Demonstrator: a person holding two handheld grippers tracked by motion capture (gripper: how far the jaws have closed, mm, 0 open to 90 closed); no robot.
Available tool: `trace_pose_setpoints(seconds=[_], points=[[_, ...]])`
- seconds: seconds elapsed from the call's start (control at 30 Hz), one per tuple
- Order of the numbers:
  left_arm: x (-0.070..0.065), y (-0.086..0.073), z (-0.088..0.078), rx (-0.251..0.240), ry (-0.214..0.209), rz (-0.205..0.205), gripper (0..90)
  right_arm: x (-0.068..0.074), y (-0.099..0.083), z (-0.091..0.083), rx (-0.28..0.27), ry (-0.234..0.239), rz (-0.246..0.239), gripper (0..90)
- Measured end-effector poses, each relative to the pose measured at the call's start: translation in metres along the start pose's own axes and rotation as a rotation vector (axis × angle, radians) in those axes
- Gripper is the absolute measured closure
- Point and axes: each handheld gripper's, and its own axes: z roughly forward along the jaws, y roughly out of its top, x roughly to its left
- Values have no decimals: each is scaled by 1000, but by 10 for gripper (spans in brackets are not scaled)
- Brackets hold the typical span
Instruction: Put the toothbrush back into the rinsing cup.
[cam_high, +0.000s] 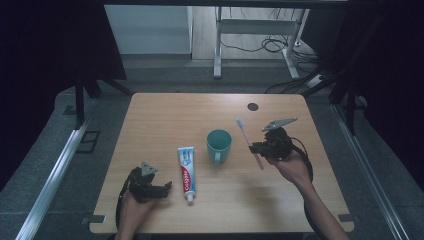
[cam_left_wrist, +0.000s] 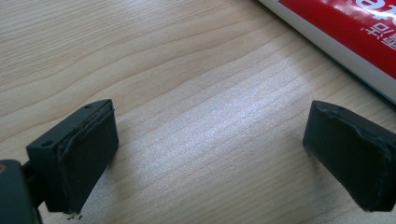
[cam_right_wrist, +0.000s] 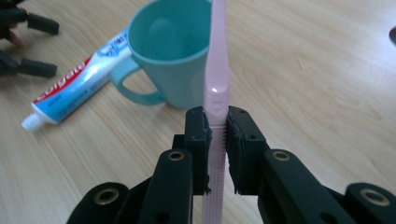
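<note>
My right gripper (cam_high: 258, 148) (cam_right_wrist: 216, 140) is shut on a pink toothbrush (cam_high: 249, 141) (cam_right_wrist: 217, 70), held off the table to the right of a teal mug (cam_high: 219, 145) (cam_right_wrist: 168, 51). The brush's head points toward the far side. A red, white and blue toothpaste tube (cam_high: 186, 171) (cam_right_wrist: 79, 84) (cam_left_wrist: 345, 37) lies left of the mug, cap toward the near edge. My left gripper (cam_high: 169, 188) (cam_left_wrist: 210, 154) rests near the table's front left, jaws open over bare wood, just left of the tube.
The wooden table (cam_high: 160, 120) has a dark round hole (cam_high: 253, 106) at its far right. Beyond the far edge stand a metal desk frame (cam_high: 218, 45) and loose cables (cam_high: 272, 45) on the floor.
</note>
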Motion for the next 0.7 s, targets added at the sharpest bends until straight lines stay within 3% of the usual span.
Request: trace_pose_setpoints(seconds=[0.7], points=[[0,0,0,0,0,0,34,2,23,3,-133,25,0,783]])
